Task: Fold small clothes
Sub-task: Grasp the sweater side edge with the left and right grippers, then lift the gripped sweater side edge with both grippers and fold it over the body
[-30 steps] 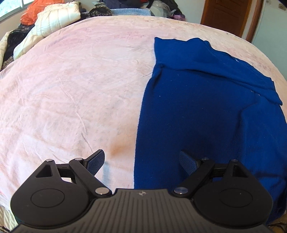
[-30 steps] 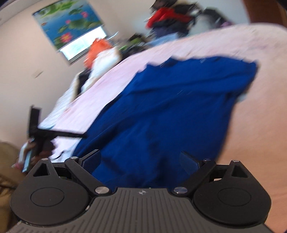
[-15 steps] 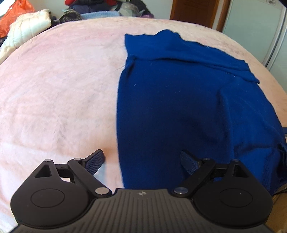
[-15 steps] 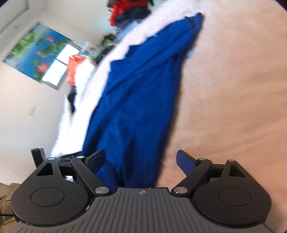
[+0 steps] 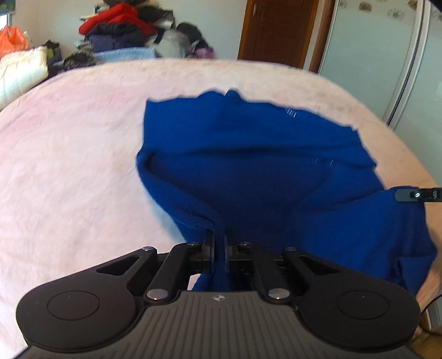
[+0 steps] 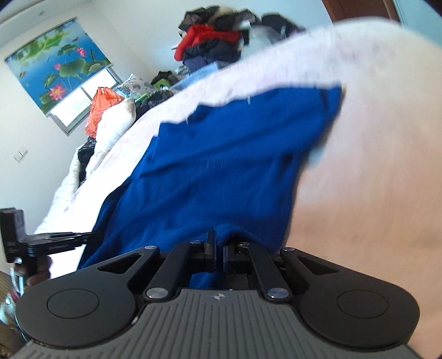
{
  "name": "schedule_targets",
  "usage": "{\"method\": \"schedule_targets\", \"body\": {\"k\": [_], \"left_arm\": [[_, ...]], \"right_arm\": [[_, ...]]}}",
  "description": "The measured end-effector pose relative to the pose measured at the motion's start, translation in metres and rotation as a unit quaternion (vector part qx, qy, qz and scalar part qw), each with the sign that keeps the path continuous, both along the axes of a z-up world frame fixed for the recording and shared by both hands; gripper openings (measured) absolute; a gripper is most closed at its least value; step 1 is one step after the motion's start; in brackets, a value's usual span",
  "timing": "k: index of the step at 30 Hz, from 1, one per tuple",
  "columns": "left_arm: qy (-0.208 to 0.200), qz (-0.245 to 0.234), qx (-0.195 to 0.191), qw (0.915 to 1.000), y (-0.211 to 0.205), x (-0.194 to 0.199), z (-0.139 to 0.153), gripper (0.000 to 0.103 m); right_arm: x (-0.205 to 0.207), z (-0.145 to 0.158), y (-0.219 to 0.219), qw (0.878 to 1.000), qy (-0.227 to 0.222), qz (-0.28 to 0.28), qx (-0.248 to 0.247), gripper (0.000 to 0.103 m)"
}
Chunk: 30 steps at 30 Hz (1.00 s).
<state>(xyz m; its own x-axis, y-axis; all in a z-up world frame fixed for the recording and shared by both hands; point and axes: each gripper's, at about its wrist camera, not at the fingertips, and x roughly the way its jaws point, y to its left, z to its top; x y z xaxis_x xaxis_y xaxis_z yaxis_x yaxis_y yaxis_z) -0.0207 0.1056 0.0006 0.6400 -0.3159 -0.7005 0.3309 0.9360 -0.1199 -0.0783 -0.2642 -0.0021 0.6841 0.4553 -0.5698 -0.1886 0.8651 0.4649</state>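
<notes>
Pale pink fleecy bedcover (image 5: 69, 171) fills most of both views, with a heap of red and dark clothes (image 5: 118, 24) piled against the wall beyond it, a brown wooden door (image 5: 279, 30) to the right of the heap, and a lotus-print roller blind (image 6: 55, 66) over the window in the right wrist view. Spread on the cover lies a deep blue knitted garment (image 5: 262, 171), reaching from just ahead of both tongs toward the far side of the bed.

Left gripper (image 5: 218, 243) is clenched on the garment's near edge: blue cloth is pinched between its two black fingers and bunches up behind them. Right gripper (image 6: 218, 245) is likewise clamped on a fold of the same blue cloth, which rises in a small ridge between its fingers. In the left wrist view, the tip of the right gripper shows at the right border, touching the garment. In the right wrist view, the left gripper sticks in from the left border, held by a hand (image 6: 36, 272), at the garment's left edge.
</notes>
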Motion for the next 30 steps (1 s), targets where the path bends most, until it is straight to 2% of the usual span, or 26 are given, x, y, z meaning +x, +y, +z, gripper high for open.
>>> {"method": "schedule_targets", "body": {"k": [3,5,6,8,9,10,11,13,14,15,16,18,19,21,26,28,30], "left_arm": [[-0.012,0.008,-0.028,0.9995,-0.011,0.019,0.01,0.006],[-0.01,0.019,-0.019,0.9996,-0.02,0.033,0.006,0.006],[-0.003,0.022,-0.007,0.9997,-0.023,0.04,0.001,0.006],[0.019,0.028,0.012,0.9993,-0.027,0.048,-0.01,0.007],[0.028,0.029,0.015,0.9991,-0.024,0.048,-0.014,0.007],[0.034,0.031,0.014,0.9988,-0.021,0.046,-0.016,0.008],[0.036,0.031,0.011,0.9988,-0.016,0.043,-0.016,0.008],[0.04,0.032,0.006,0.9987,-0.005,0.034,-0.015,0.015],[0.042,0.034,0.002,0.9985,0.001,0.029,-0.013,0.02],[0.043,0.037,-0.002,0.9984,0.006,0.024,-0.012,0.035],[0.043,0.039,-0.006,0.9983,0.012,0.019,-0.011,0.054],[0.038,0.041,-0.023,0.9982,0.021,0.007,-0.009,0.072],[0.036,0.035,-0.032,0.9982,0.026,-0.001,-0.007,0.072],[0.04,0.014,-0.039,0.9983,0.03,-0.011,-0.007,0.072],[0.064,-0.027,-0.045,0.9966,0.034,-0.034,-0.018,0.072],[0.085,-0.05,-0.044,0.9941,0.032,-0.041,-0.028,0.072],[0.074,-0.058,-0.033,0.995,0.029,-0.052,-0.031,0.072]], "right_arm": [[0.028,0.017,-0.003,0.998,-0.024,-0.006,-0.053,0.008],[0.041,0.022,-0.001,0.994,-0.037,-0.02,-0.098,0.008],[0.051,0.02,0.0,0.992,-0.032,-0.029,-0.115,0.016],[0.062,0.01,0.0,0.988,-0.006,-0.036,-0.151,0.024],[0.064,0.007,0.005,0.983,0.004,-0.05,-0.175,0.033],[0.061,0.007,0.009,0.978,0.004,-0.06,-0.198,0.039],[0.055,0.008,0.012,0.974,-0.003,-0.067,-0.217,0.04],[0.033,0.014,0.022,0.965,-0.033,-0.093,-0.245,0.055],[0.021,0.019,0.024,0.962,-0.048,-0.106,-0.245,0.06],[0.011,0.024,0.025,0.965,-0.06,-0.106,-0.232,0.062],[0.003,0.027,0.025,0.974,-0.064,-0.086,-0.199,0.064],[-0.001,0.025,0.024,0.992,-0.042,-0.012,-0.116,0.075],[-0.002,0.021,0.027,0.996,-0.029,0.032,-0.079,0.082],[-0.003,0.011,0.037,0.994,-0.016,0.086,-0.059,0.084],[-0.009,-0.01,0.045,0.982,0.048,0.166,-0.069,0.083],[-0.027,-0.01,0.042,0.975,0.05,0.202,-0.078,0.084],[-0.052,-0.006,0.041,0.965,0.055,0.236,-0.098,0.084]]}}
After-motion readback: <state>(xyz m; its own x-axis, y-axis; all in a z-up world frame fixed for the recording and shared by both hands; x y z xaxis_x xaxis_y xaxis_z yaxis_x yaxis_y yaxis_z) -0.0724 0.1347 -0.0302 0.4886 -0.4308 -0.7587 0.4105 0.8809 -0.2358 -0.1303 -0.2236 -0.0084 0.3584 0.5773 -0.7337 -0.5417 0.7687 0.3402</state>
